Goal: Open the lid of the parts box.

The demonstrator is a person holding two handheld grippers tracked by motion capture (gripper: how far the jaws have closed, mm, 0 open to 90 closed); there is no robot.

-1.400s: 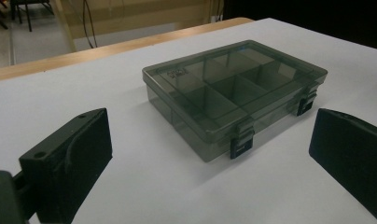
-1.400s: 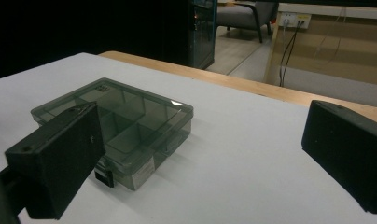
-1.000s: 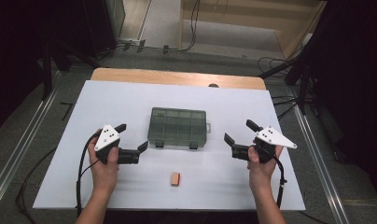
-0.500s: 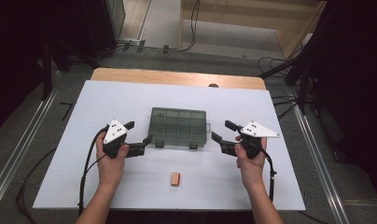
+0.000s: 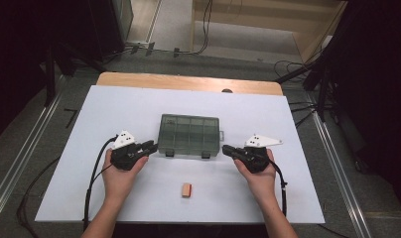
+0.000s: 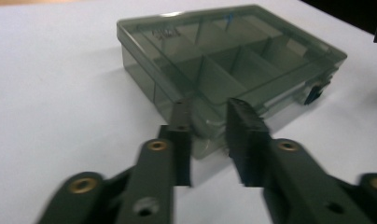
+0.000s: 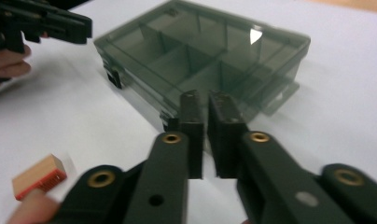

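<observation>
Smoke-grey clear plastic compartment box [image 5: 189, 135], lid down, sits mid-table. At its left end, the left gripper [image 5: 150, 146] has moved in, jaws just narrowed with nothing clamped; at its right end, the right gripper [image 5: 227, 148] likewise, jaws together and empty. A nudge or lift looks imminent.

A smoky translucent compartment box [image 5: 189, 134], lid closed, lies flat mid-table, latches toward the person

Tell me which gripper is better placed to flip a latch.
Left gripper, narrowly: jaws just closed on nothing, it sits at the box front corner beside a latch; the right gripper stands slightly off.
</observation>
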